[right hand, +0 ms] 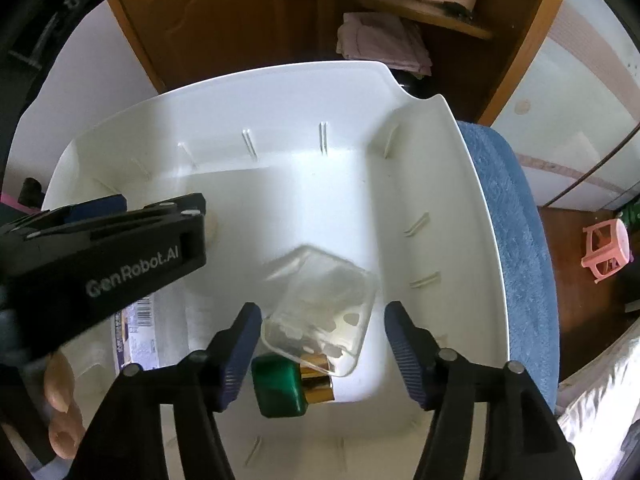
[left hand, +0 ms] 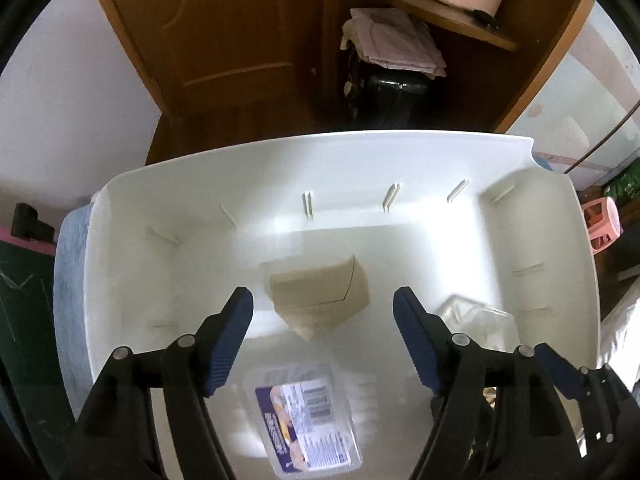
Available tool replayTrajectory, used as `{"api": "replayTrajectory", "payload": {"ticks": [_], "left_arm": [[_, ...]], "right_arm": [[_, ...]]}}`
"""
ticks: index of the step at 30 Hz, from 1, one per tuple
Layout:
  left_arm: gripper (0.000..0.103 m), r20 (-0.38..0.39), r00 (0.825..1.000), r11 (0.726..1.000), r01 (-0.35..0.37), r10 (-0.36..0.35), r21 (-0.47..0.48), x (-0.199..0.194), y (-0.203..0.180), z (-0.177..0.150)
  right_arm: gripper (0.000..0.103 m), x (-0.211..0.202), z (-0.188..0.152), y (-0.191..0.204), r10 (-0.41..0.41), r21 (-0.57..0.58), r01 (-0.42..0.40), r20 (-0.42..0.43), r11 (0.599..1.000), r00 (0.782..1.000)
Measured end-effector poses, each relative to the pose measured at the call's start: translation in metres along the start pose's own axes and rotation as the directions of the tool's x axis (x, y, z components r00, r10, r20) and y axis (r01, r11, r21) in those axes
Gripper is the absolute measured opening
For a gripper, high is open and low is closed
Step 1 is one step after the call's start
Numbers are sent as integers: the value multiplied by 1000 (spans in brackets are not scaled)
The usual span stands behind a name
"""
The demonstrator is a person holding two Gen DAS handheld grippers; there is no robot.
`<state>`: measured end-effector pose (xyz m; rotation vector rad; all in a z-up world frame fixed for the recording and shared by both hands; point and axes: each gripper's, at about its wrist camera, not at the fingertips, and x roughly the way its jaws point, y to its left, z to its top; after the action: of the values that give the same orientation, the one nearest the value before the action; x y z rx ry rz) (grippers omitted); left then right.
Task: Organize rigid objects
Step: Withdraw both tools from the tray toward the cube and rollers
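The white bin (left hand: 500,168) sits on a blue cushioned seat (right hand: 516,216), and the rigid objects lie on its floor. In the left wrist view a tan cardboard piece (left hand: 320,296) rests near the middle of the bin, and closer to the camera lies a clear plastic box with a purple printed label (left hand: 306,424). To the right of the cardboard is a clear plastic tray (left hand: 476,320), blurred and partly hidden behind the fingers. The left hand-held gripper (left hand: 323,336) hangs above the bin floor with its blue-padded fingers spread wide, nothing between them.

In the right wrist view the clear plastic tray (right hand: 320,304) lies tilted near the bin's right wall, its near edge overlapping a gold-coloured cylinder capped by a green block (right hand: 280,388). The right hand-held gripper (right hand: 322,344) is also spread wide and holds nothing; the green block lies just beside its left pad. The left hand-held gripper's black body crosses the left side of this view, with bare fingertips (right hand: 60,376) visible below it.

Behind the bin stand a brown wooden cabinet (left hand: 224,40) and folded pink cloth (left hand: 396,40); a pink stool (right hand: 608,248) stands on the floor.
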<state>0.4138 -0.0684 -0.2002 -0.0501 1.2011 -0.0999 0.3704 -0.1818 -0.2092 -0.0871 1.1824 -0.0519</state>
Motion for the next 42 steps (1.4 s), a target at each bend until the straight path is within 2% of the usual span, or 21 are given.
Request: {"api": "replayTrajectory", "payload": {"ticks": [8, 14, 22, 29, 34, 42], "left_arm": [[76, 29, 999, 1000, 19, -19, -19, -38, 1, -11], [76, 106, 994, 1000, 27, -27, -1, -85, 1, -27], [76, 217, 976, 999, 22, -28, 33, -156, -6, -61], [79, 288, 957, 998, 3, -19, 57, -210, -8, -112], [82, 326, 945, 997, -10, -14, 74, -229, -13, -145], [82, 333, 943, 997, -14, -13, 77, -227, -11, -189]], "right_arm": [[67, -25, -12, -4, 42, -14, -42, 40, 999, 998], [67, -66, -34, -3, 77, -35, -73, 116, 997, 990], [67, -137, -72, -16, 130, -82, -113, 231, 990, 964], [67, -193, -113, -27, 183, -139, -146, 308, 979, 933], [67, -216, -140, -32, 206, -187, -148, 346, 971, 916], [67, -218, -184, -27, 248, -261, -161, 349, 952, 904]]}}
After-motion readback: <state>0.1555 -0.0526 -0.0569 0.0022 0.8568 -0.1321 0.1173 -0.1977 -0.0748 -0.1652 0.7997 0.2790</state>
